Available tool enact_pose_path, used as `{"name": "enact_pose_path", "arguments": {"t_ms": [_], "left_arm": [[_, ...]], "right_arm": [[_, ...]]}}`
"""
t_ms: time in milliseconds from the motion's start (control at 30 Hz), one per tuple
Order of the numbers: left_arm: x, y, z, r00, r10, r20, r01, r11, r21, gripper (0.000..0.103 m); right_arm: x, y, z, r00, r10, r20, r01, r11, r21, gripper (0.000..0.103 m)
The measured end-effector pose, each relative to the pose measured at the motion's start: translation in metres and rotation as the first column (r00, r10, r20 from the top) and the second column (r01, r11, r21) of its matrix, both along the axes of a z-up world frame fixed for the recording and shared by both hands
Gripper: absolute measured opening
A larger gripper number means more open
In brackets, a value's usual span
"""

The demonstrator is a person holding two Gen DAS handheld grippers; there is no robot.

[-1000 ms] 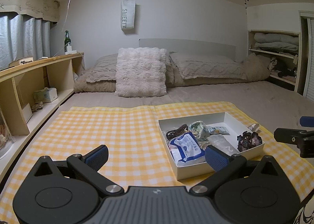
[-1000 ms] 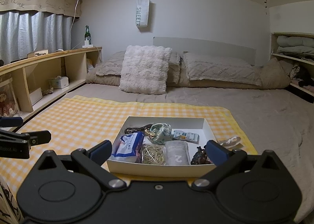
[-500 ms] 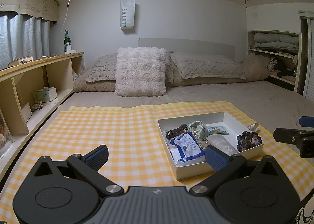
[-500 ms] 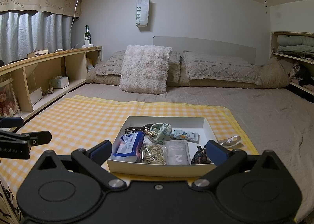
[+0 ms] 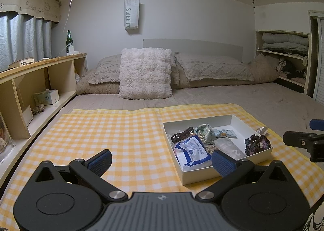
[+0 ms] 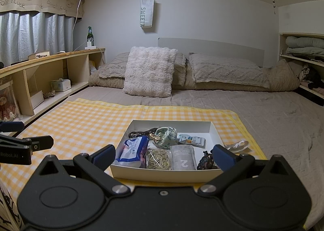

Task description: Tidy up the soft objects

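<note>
A shallow white box [image 5: 232, 120] [image 6: 170, 175] lies on a yellow checked cloth [image 5: 113, 135] [image 6: 85, 121] on the bed. Inside are a blue-and-white soft pack [image 5: 192, 151] [image 6: 134, 149], a green patterned pouch [image 5: 204, 130] [image 6: 166, 133], a grey sachet marked 2 [image 6: 183, 160], a bundle of rubber bands [image 6: 159, 158], a dark scrunchie [image 5: 257, 144] [image 6: 206, 161] and a small snack packet [image 6: 191, 139]. My left gripper [image 5: 161, 162] is open, low over the cloth left of the box. My right gripper [image 6: 164, 157] is open just in front of the box, holding nothing.
A fluffy pillow [image 5: 145, 76] and quilted pillows lean at the headboard. A wooden shelf unit [image 5: 30, 81] with a tissue box and a green bottle [image 5: 68, 39] runs along the left. Folded bedding fills shelves [image 5: 283, 42] at the right. A clear wrapper [image 6: 237, 146] lies beside the box.
</note>
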State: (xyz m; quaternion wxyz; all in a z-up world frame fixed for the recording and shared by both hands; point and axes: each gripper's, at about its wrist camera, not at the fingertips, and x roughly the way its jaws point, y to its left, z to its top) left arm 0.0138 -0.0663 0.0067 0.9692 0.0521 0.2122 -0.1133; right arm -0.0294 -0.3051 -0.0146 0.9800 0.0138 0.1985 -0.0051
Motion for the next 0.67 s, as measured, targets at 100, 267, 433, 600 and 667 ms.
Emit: {"name": "enact_pose_path", "arguments": {"t_ms": [100,267,433,600,667], "left_arm": [[-0.0001,0.0003,0.0,1.0,-0.002,0.0,0.002,1.0,0.0,0.103],[0.0001,0.0002,0.0003,1.0,-0.001,0.0,0.001,1.0,0.0,0.103],[0.0002,0.0003,0.0006,1.0,0.0,-0.001,0.0,1.0,0.0,0.103],[0.0007,0.0029,-0.0027,1.0,0.004,-0.009,-0.004,1.0,-0.011,0.103],[-0.0003,0.0039,-0.0033,1.0,0.006,-0.007,-0.006,1.0,-0.01,0.103]], "right_arm": [[0.0,0.0003,-0.0001,1.0,0.0,-0.001,0.0,1.0,0.0,0.103],[-0.0002,0.0006,0.0,1.0,-0.001,0.0,0.001,1.0,0.0,0.103],[-0.0004,0.0008,-0.0001,1.0,-0.001,0.0,0.001,1.0,0.0,0.103],[-0.0006,0.0011,-0.0001,1.0,-0.001,0.0,0.001,1.0,0.0,0.103],[-0.0005,0.0011,-0.0001,1.0,-0.001,0.0,0.001,1.0,0.0,0.103]]}}
